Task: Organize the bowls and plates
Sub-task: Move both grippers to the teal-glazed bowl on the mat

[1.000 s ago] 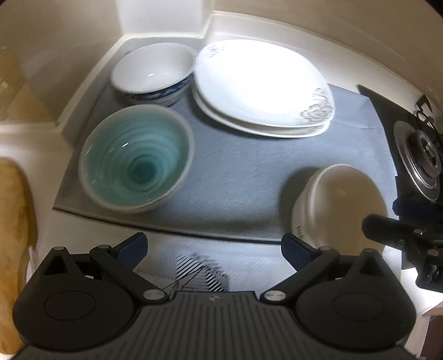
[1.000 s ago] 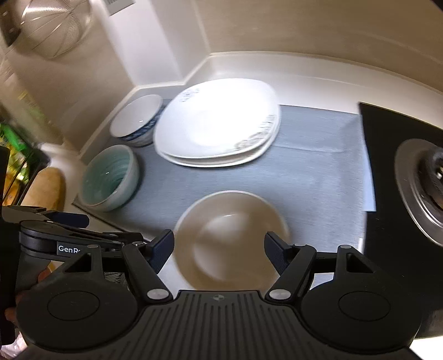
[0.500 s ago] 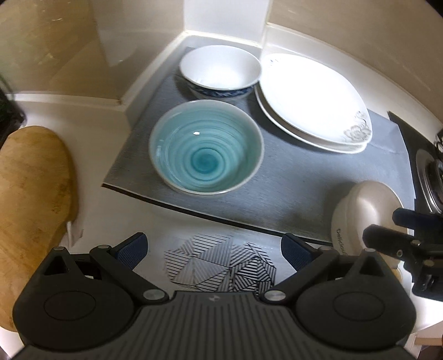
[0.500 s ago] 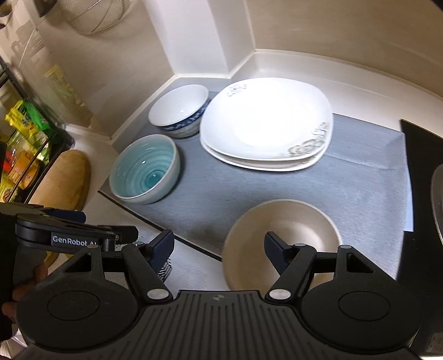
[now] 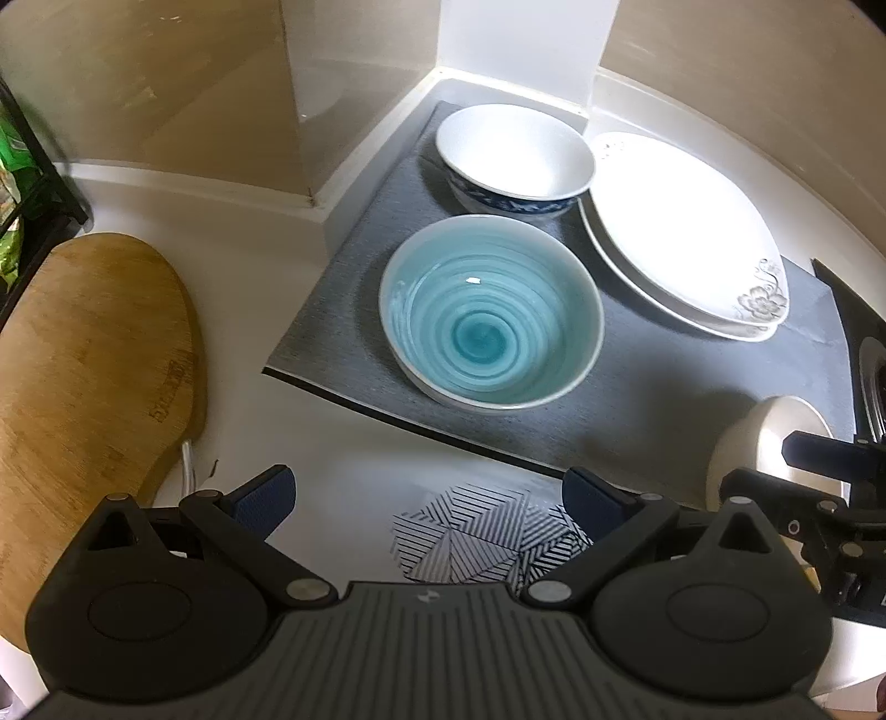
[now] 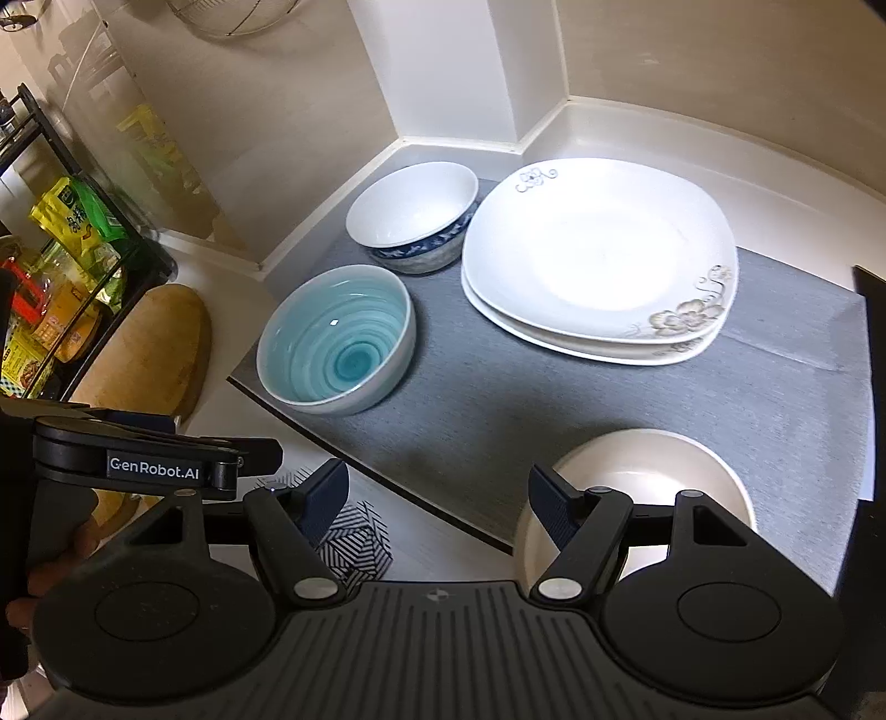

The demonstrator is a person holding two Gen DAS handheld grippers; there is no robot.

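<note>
Your left gripper (image 5: 426,498) hangs wide open, empty, short of the teal bowl (image 5: 490,310). Your right gripper (image 6: 437,498) gapes too, beside the cream bowl (image 6: 653,476).

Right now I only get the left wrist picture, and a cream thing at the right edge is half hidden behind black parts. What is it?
Observer: A cream bowl, right way up, at the near edge of the grey mat. Nothing shows inside it.
Operator: And the black parts in front of it?
Observer: That is the right gripper. Its jaws stand open with nothing between them.
Operator: Is there anything on the wall above?
Observer: A wire strainer hangs there, beyond the top of your picture.
</note>
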